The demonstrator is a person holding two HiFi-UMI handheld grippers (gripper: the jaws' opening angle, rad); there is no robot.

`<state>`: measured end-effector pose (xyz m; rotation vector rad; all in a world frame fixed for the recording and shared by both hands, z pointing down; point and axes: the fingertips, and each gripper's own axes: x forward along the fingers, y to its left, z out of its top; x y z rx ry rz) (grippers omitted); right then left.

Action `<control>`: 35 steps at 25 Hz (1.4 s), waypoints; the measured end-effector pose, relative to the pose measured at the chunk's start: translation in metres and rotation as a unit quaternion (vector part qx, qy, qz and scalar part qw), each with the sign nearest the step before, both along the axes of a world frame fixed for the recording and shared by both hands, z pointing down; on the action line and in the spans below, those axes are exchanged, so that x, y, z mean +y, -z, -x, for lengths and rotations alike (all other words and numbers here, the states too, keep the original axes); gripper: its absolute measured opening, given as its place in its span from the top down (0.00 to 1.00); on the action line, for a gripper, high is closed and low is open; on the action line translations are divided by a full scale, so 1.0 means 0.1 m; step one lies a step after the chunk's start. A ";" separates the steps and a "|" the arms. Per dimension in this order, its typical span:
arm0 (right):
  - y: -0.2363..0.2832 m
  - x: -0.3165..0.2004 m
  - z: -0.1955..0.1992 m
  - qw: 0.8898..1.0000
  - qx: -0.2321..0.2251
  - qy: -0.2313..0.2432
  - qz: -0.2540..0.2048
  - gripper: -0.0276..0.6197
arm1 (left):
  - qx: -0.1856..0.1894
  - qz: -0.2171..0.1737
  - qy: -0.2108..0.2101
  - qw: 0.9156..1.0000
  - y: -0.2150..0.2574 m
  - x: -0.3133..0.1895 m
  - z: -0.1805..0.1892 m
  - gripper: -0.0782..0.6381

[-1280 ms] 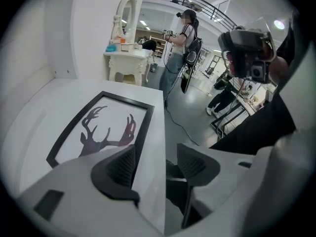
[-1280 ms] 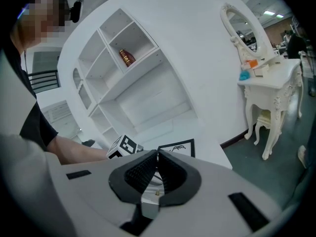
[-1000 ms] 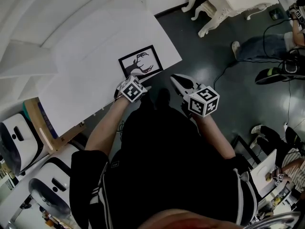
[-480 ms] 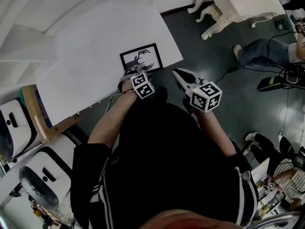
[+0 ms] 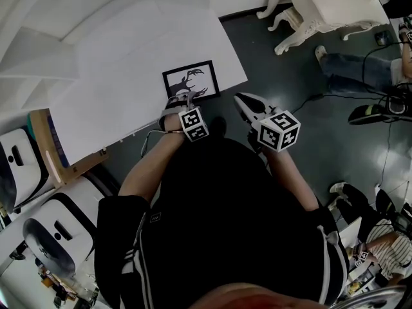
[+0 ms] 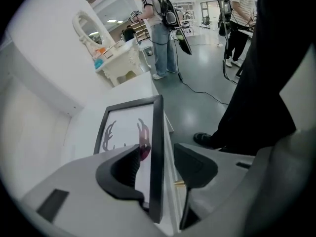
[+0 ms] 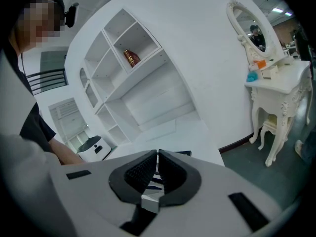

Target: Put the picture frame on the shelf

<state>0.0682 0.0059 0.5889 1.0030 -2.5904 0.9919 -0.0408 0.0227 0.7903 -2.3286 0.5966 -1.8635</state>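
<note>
A black picture frame (image 5: 190,81) with a dark antler drawing lies flat on the white table (image 5: 129,63), near its front right corner. My left gripper (image 5: 182,100) is at the frame's near edge. In the left gripper view that edge of the frame (image 6: 157,147) stands between the two jaws of the left gripper (image 6: 158,154). The jaws are closing, and a gap still shows on the right side. My right gripper (image 5: 239,100) hovers over the dark floor just right of the table, shut and empty (image 7: 157,156). The white shelf (image 7: 128,83) rises beyond the table.
A brown bottle (image 7: 130,58) stands in an upper shelf compartment. A white dressing table (image 5: 328,5) is at the back right. People (image 5: 360,63) and cables occupy the floor on the right. White chairs (image 5: 26,179) and a wooden board (image 5: 48,147) sit left of the table.
My left gripper has moved forward onto the frame's near edge and turned over. The right gripper has hardly moved.
</note>
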 end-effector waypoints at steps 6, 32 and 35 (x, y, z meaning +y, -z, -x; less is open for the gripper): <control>-0.10 0.09 -0.08 1.000 0.018 0.006 0.012 0.92 | -0.001 -0.071 0.000 0.997 -0.09 0.03 0.11 0.63; 0.08 0.22 -0.28 1.000 0.015 0.002 -0.009 0.92 | 0.022 -0.190 -0.015 0.981 0.53 -0.03 -0.07 0.76; 0.10 0.22 -0.28 1.000 0.015 0.001 -0.013 0.92 | 0.039 -0.196 -0.011 0.980 0.67 -0.02 -0.10 0.76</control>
